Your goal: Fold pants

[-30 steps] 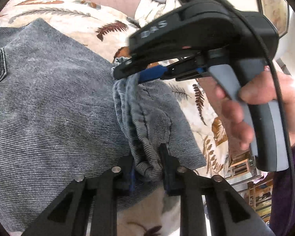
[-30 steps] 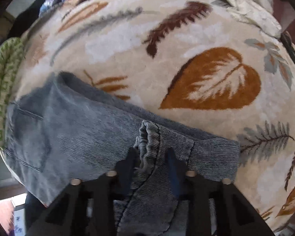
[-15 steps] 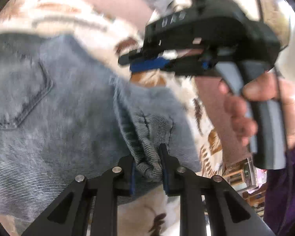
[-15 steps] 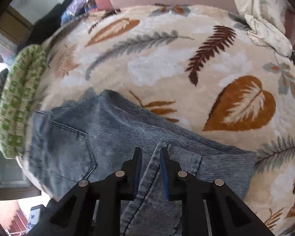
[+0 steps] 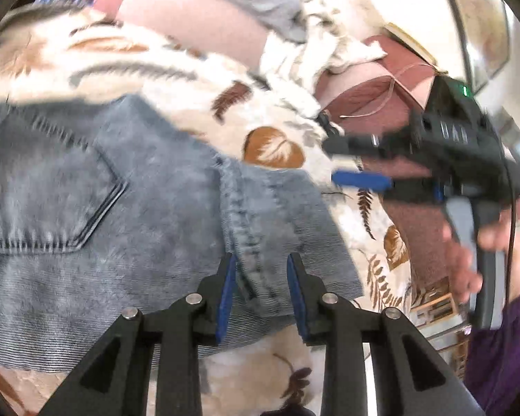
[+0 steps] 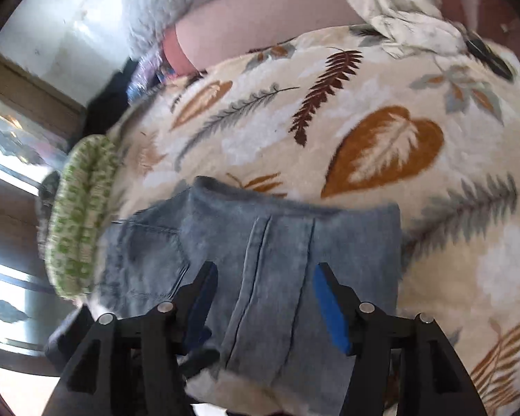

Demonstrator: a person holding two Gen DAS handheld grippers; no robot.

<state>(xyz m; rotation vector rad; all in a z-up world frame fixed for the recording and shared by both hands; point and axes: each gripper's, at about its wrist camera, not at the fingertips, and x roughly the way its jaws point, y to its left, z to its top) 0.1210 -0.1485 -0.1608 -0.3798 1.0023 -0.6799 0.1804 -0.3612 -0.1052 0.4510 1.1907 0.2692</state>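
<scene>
black grippers, blue-lined jaws, silver screws, grey trigger, green led; purple sleeve.

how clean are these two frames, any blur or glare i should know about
Left wrist view: motion blur smears the right tongs and the leaf-print blanket; the jeans are soft. Right wrist view: the jeans are blurred, the window at left blows out white, fisheye bends the edges.

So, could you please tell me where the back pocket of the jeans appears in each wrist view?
Left wrist: back pocket at left of frame, on the jeans.
Right wrist: lower left of centre, beside the green patterned cushion.
Shared landmark: orange leaf on the blanket.
</scene>
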